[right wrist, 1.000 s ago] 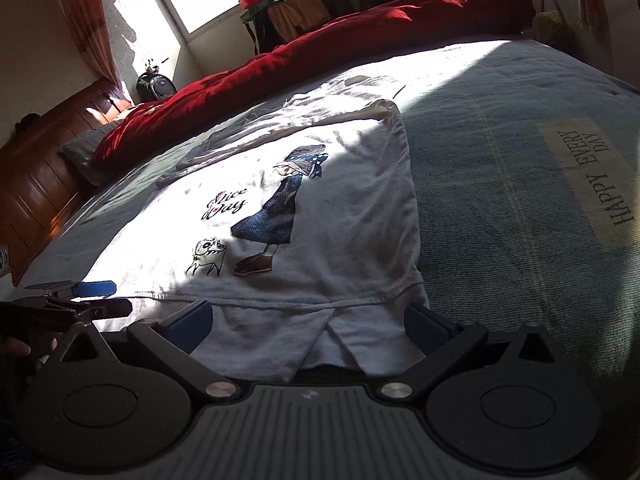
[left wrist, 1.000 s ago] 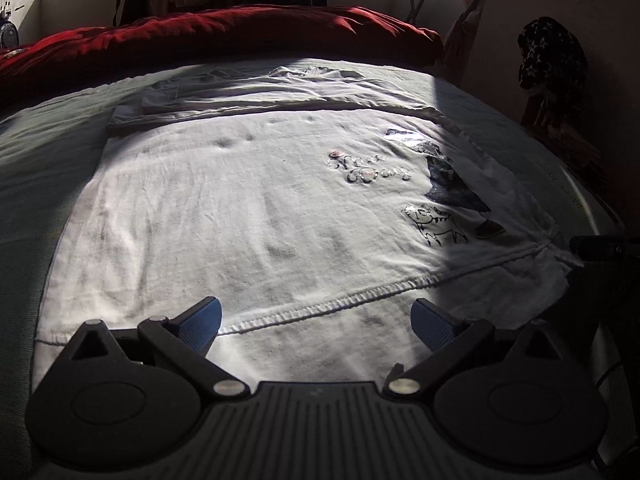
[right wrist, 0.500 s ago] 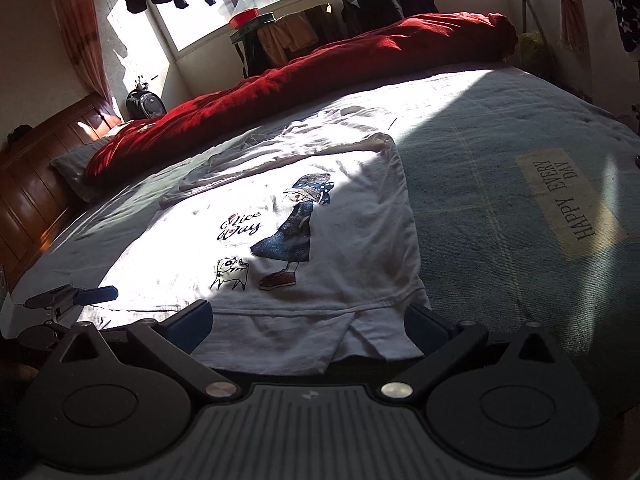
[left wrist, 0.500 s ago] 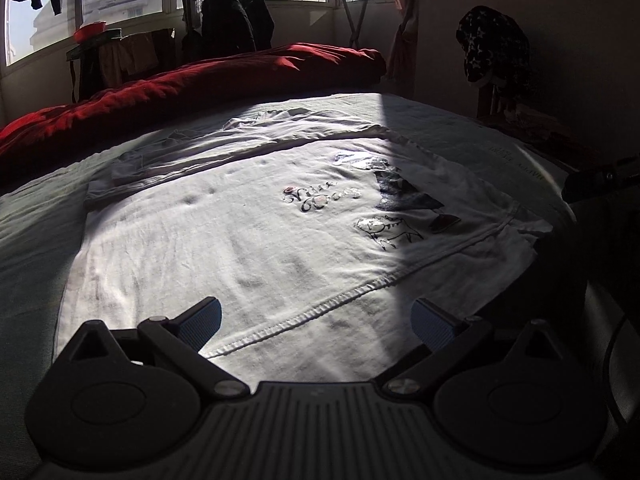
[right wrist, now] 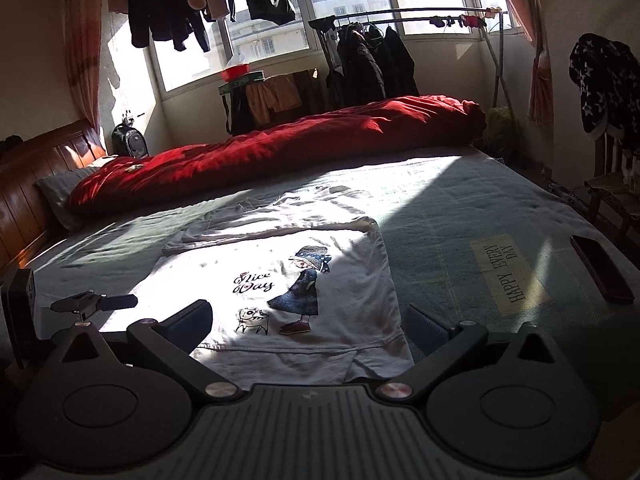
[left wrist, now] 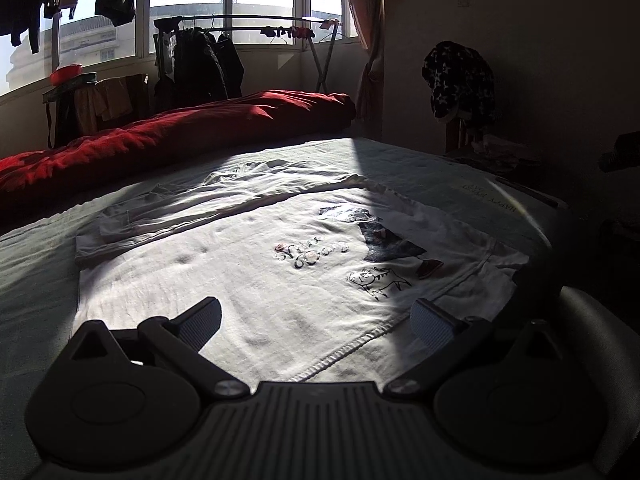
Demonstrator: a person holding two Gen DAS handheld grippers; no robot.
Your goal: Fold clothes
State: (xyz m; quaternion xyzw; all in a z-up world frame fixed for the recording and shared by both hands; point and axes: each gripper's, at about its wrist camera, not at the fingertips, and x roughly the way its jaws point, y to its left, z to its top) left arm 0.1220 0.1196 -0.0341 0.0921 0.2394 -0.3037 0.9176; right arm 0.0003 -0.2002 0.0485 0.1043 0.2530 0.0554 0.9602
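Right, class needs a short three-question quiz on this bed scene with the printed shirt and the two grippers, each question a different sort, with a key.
1. True or false: the white cotton T-shirt with the cartoon girl print lies spread flat on the grey-green bedsheet.
2. Multiple choice: the slim dark red phone lies A) on the shirt, B) on the sheet near the bed's edge, beside the HAPPY EVERY DAY label, C) on the rolled red quilt.
3. Fill in: the left gripper and the right gripper both have jaws ____, gripping nothing.

Key: 1 true; 2 B; 3 open.
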